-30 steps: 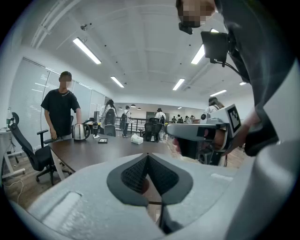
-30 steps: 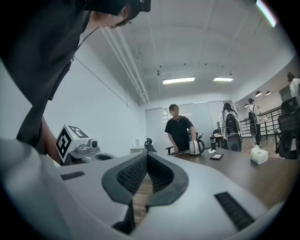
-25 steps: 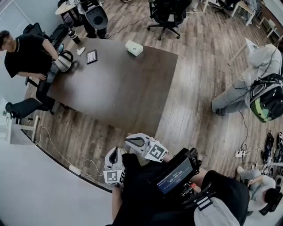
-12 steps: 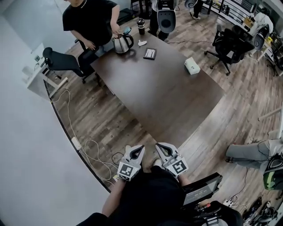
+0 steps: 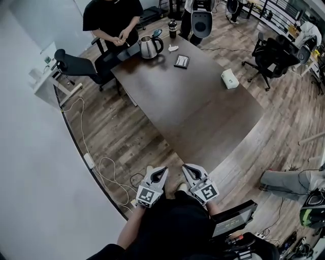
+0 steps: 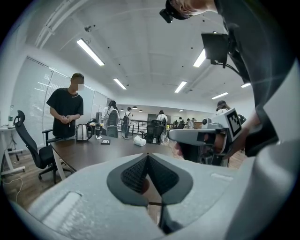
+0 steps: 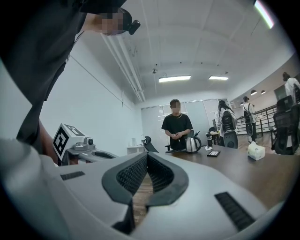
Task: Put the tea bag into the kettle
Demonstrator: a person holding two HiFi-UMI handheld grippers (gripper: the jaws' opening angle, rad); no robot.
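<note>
1. The white left gripper (image 5: 162,170) with its marker cube lies at the lower centre of the head view, close against the holder's dark-clothed body. Its black ribbed jaws meet at the tips, with nothing between them (image 6: 147,157).
2. The white right gripper (image 5: 186,168) lies just beside it. Its jaws are likewise pressed together and empty (image 7: 146,157).
3. The silver metal kettle (image 5: 150,46) with a black handle stands upright at the far corner of the dark brown rectangular table (image 5: 198,117), in the upper centre of the frame and well apart from both grippers.
4. A small white crumpled item (image 5: 173,48) lies on the table just right of the kettle. It is too small to tell whether it is the tea bag.
5. A person in a black T-shirt (image 5: 112,15) stands at the upper left, near the kettle. The hands are held together at chest height on something thin that cannot be identified.
6. A flat black rectangular item (image 5: 182,61) and a white box (image 5: 229,79) lie further along the table.
</note>
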